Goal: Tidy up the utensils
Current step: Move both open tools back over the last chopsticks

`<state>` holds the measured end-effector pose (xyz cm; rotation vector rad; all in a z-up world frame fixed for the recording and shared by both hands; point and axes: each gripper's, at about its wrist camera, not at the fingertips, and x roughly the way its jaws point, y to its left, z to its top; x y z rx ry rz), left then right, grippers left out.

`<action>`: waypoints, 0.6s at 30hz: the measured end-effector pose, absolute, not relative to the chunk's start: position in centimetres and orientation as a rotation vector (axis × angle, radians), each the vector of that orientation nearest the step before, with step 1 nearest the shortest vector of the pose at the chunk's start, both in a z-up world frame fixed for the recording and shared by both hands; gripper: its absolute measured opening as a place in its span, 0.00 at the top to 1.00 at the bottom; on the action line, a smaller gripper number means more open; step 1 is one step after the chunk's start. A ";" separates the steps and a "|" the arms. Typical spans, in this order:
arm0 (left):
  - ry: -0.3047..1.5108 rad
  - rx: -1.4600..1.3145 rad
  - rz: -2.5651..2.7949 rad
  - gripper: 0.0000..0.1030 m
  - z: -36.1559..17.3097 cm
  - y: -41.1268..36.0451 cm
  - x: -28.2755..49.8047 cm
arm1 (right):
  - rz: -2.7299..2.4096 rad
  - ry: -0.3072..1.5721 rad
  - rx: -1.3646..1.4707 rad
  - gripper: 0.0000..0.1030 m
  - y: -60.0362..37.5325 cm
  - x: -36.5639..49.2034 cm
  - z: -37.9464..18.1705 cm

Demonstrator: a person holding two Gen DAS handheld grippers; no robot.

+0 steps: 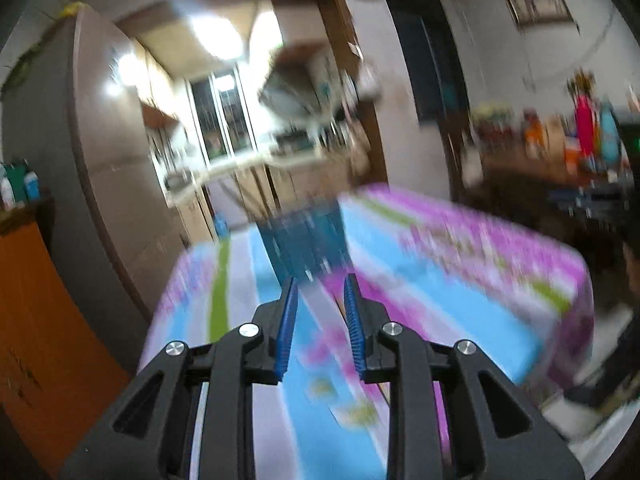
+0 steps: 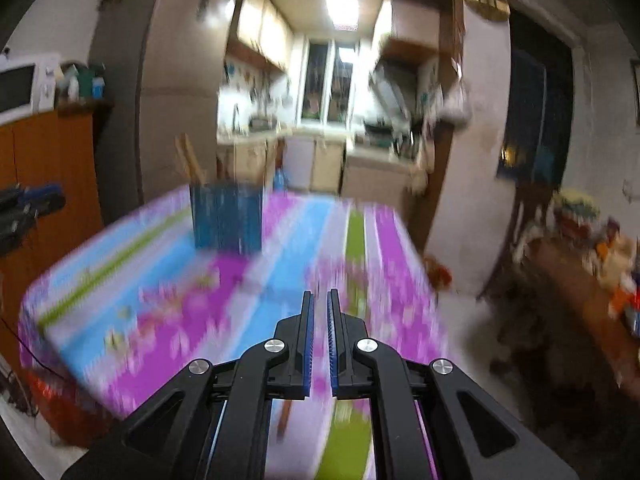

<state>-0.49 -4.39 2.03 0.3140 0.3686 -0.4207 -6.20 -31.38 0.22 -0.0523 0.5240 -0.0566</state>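
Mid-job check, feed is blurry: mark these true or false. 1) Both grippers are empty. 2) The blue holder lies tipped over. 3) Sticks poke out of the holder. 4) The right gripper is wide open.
1) True: nothing sits between the fingers of the left gripper or the right gripper.
2) False: the blue holder stands upright on the striped tablecloth.
3) True: wooden sticks rise from its top.
4) False: the right gripper is shut, with only a sliver of a gap; the left is the one parted.
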 end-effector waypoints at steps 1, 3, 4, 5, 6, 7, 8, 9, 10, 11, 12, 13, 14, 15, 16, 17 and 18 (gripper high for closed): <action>0.412 0.317 -0.427 0.78 0.0 -4.8 -0.9 | -0.065 0.540 -0.043 0.93 -31.3 -6.6 -1.0; 0.486 0.307 -0.435 0.78 -3.3 -5.5 -1.4 | -0.093 0.568 -0.041 0.92 -31.0 -7.6 -3.7; 0.506 0.302 -0.432 0.78 -4.5 -5.6 -1.3 | -0.111 0.583 -0.043 0.93 -30.7 -8.0 -5.2; 0.518 0.298 -0.421 0.78 -5.7 -5.8 -1.5 | -0.119 0.584 -0.044 0.93 -30.2 -8.2 -6.0; 0.530 0.297 -0.405 0.78 -6.9 -5.8 -1.5 | -0.128 0.574 -0.040 0.92 -29.8 -8.8 -7.0; 0.536 0.300 -0.396 0.78 -7.6 -5.8 -1.9 | -0.137 0.564 -0.038 0.88 -29.5 -9.0 -7.6; 0.537 0.307 -0.387 0.78 -8.6 -5.9 -2.1 | -0.146 0.547 -0.040 0.81 -29.1 -9.4 -8.3; 0.534 0.311 -0.378 0.78 -9.3 -6.0 -2.3 | -0.149 0.528 -0.044 0.67 -28.6 -9.7 -8.9; 0.531 0.311 -0.366 0.78 -9.9 -6.1 -2.3 | -0.144 0.520 -0.044 0.63 -28.5 -9.7 -9.4; 0.529 0.306 -0.362 0.78 -10.3 -6.1 -2.3 | -0.138 0.518 -0.043 0.63 -28.3 -9.8 -9.8; 0.529 0.302 -0.357 0.75 -10.8 -6.3 -2.4 | -0.126 0.516 -0.044 0.63 -27.7 -9.9 -10.3; 0.531 0.299 -0.340 0.73 -11.1 -6.3 -2.3 | -0.122 0.512 -0.050 0.63 -27.3 -9.7 -10.4; 0.522 0.283 -0.329 0.73 -11.2 -6.3 -2.2 | -0.121 0.504 -0.065 0.63 -26.9 -9.7 -10.7; 0.520 0.272 -0.325 0.73 -11.3 -6.2 -2.6 | -0.119 0.494 -0.087 0.63 -26.4 -9.5 -11.0; 0.517 0.268 -0.323 0.73 -11.3 -6.4 -2.7 | -0.116 0.490 -0.098 0.63 -26.2 -9.3 -11.1; 0.513 0.266 -0.319 0.73 -11.4 -6.6 -2.6 | -0.119 0.487 -0.102 0.63 -26.0 -9.1 -11.3; 0.508 0.264 -0.312 0.73 -11.5 -6.7 -2.4 | -0.122 0.484 -0.097 0.63 -26.1 -9.0 -11.4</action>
